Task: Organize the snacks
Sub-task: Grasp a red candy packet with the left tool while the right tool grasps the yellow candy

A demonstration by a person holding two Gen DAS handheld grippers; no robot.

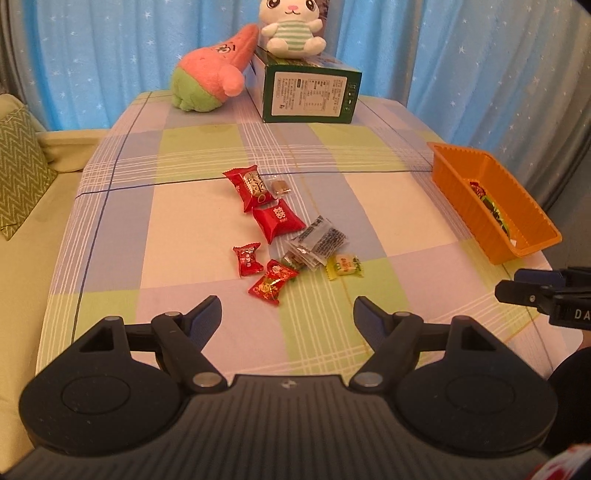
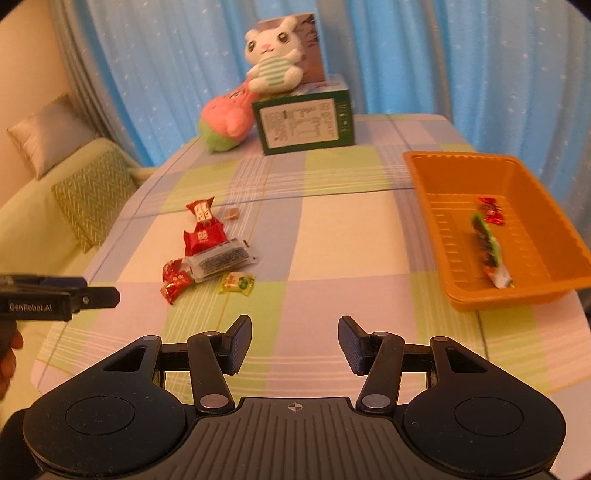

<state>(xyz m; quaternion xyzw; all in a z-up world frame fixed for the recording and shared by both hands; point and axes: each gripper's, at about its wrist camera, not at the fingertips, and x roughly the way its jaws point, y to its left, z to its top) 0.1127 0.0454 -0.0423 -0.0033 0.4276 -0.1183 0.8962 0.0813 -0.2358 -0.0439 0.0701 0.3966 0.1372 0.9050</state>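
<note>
Several wrapped snacks lie in a loose pile on the checked tablecloth: a red pillow pack (image 1: 277, 220) (image 2: 202, 239), a red candy (image 1: 272, 282) (image 2: 173, 290), a clear printed packet (image 1: 320, 238) (image 2: 221, 259) and a yellow-green candy (image 1: 343, 266) (image 2: 236, 283). An orange tray (image 1: 532, 236) (image 2: 554, 236) at the right holds a long green-red snack (image 2: 489, 249) and a red candy (image 2: 491, 210). My left gripper (image 1: 287, 314) is open and empty, just short of the pile. My right gripper (image 2: 294, 341) is open and empty, near the table's front edge, left of the tray.
A green box (image 1: 312, 94) (image 2: 306, 123) stands at the back with a white bunny plush (image 1: 291, 27) (image 2: 273, 64) on it and a pink plush (image 1: 212, 75) (image 2: 225, 122) beside it. A sofa with cushions (image 1: 18, 170) is on the left. Blue curtains hang behind.
</note>
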